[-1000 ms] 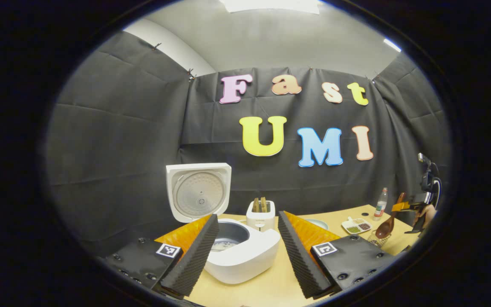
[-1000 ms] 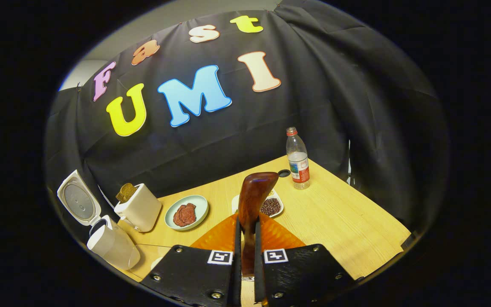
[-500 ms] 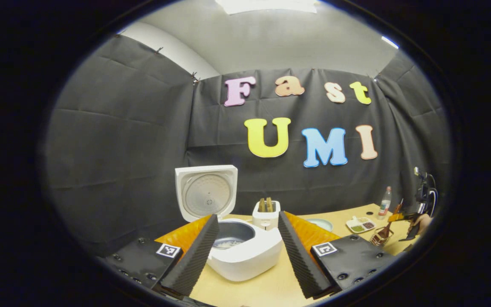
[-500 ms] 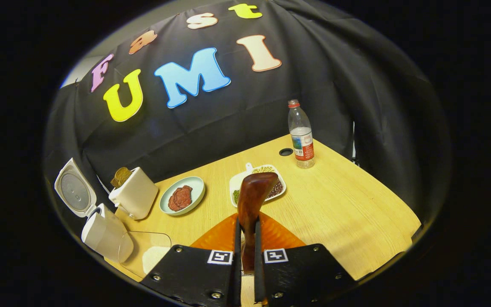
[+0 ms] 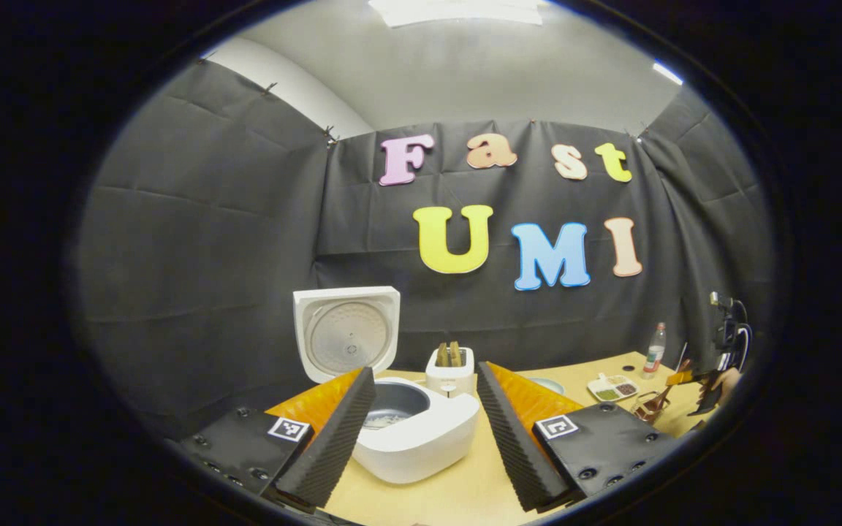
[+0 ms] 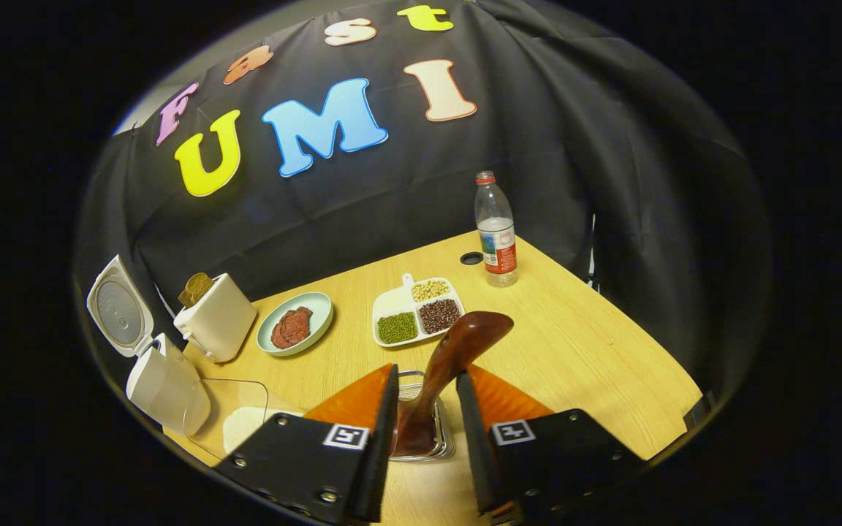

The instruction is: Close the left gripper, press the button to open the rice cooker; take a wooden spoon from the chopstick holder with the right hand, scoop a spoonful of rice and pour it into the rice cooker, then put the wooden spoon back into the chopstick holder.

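The white rice cooker (image 5: 421, 438) stands with its lid (image 5: 346, 332) raised, some rice in the dark pot, right in front of my left gripper (image 5: 422, 380), which is open and holds nothing. In the right gripper view the wooden spoon (image 6: 457, 351) stands bowl-down in the wire chopstick holder (image 6: 444, 447) and leans to the right. My right gripper (image 6: 427, 380) is open around the spoon, its fingers apart on either side of the handle. The left gripper view has the spoon (image 5: 661, 400) in the holder at the far right, beside the right gripper (image 5: 699, 383).
A glass bowl of rice (image 6: 238, 424) sits beside the cooker (image 6: 165, 383). Behind stand a toaster (image 6: 216, 325), a plate of meat (image 6: 294, 329), a divided dish of beans (image 6: 417, 310) and a water bottle (image 6: 495, 234) near a hole in the wooden table (image 6: 596, 365).
My right gripper lowered the spoon into the chopstick holder and opened, letting it go; the spoon now leans right. The left gripper barely moved.
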A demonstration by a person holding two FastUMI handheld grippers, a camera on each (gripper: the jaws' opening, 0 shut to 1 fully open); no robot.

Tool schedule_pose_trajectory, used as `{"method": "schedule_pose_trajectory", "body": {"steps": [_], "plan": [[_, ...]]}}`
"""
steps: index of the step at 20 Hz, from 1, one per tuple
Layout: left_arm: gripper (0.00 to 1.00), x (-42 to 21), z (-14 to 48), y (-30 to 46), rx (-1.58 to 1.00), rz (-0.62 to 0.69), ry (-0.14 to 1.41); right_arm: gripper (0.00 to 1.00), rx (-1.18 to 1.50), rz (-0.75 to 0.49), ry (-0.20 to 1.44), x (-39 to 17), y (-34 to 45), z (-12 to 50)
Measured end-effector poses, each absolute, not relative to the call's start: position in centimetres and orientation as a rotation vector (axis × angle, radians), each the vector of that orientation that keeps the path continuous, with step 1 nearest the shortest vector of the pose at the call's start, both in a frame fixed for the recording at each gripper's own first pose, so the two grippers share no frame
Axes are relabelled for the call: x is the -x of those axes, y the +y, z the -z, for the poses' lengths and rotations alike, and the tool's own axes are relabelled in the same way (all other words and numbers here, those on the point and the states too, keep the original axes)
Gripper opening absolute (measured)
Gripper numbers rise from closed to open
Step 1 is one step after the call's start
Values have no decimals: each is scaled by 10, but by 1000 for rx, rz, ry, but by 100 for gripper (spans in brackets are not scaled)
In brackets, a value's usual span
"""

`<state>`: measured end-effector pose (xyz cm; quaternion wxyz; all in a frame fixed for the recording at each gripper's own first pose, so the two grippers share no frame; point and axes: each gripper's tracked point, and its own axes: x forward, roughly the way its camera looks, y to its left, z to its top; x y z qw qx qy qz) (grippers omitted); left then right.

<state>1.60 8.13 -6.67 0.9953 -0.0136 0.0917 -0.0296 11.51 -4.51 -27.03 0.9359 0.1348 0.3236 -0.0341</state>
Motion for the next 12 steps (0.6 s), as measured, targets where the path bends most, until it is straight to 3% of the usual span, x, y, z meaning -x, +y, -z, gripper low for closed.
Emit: {"method": "schedule_pose_trajectory", "body": {"steps": [3, 6, 12], "plan": [[96, -25, 66, 78, 42, 74, 180, 68, -242, 101, 615, -110, -60, 252], [98, -41, 64, 80, 43, 80, 174, 99, -164, 141, 525, -107, -77, 220], [95, -89, 52, 100, 42, 76, 134, 99, -35, 136, 380, -89, -73, 148]]}}
